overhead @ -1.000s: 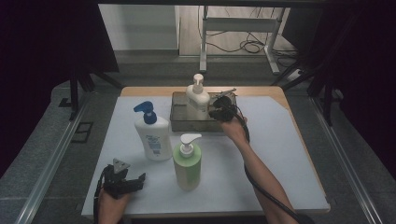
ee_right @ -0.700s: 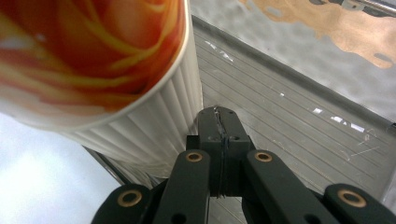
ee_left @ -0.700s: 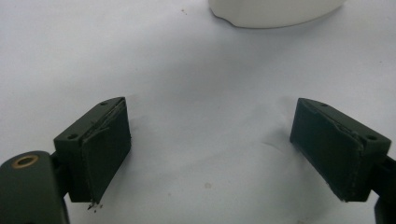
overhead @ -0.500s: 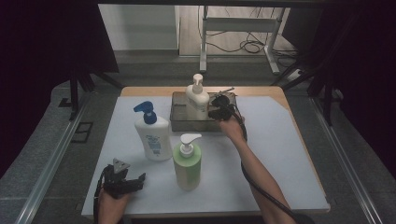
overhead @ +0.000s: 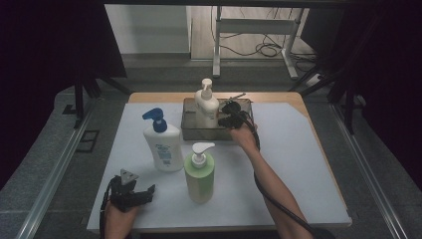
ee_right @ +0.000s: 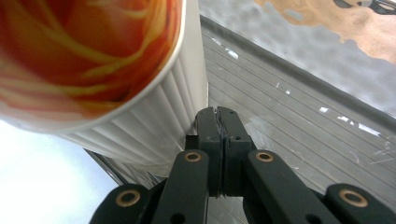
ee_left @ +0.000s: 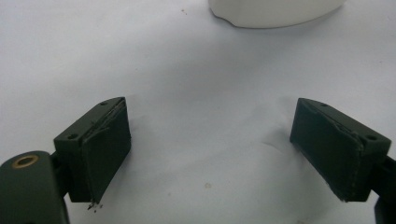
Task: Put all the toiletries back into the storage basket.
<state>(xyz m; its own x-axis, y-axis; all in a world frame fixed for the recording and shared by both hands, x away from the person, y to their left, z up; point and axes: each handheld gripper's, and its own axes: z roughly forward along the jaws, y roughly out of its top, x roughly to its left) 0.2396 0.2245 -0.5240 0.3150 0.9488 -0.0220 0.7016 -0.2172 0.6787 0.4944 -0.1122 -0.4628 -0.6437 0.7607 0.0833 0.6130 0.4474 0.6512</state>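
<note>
From the high view, our right tongs [overhead: 230, 118] reach into the metal tray [overhead: 189, 130], just beside the cream pump bottle [overhead: 206, 102] standing in it. The left tongs [overhead: 130, 193] rest near the surface [overhead: 298, 164] edge.

In the left gripper view, jaws gape wide, holding nothing (open room ahead).

In the right gripper view, jaws are pressed together, empty, against the ribbed bottle [ee_right: 154, 112]; we judge they must reopen to grasp, tray walls crowding.

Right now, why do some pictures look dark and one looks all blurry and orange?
High view: the room's sides are dark, and the white table catches most light. Right gripper view: the cream bottle sits so near the shut right tool that its orange label blurs. Left gripper view: bright, with soft shadows under the open left tool.
</note>
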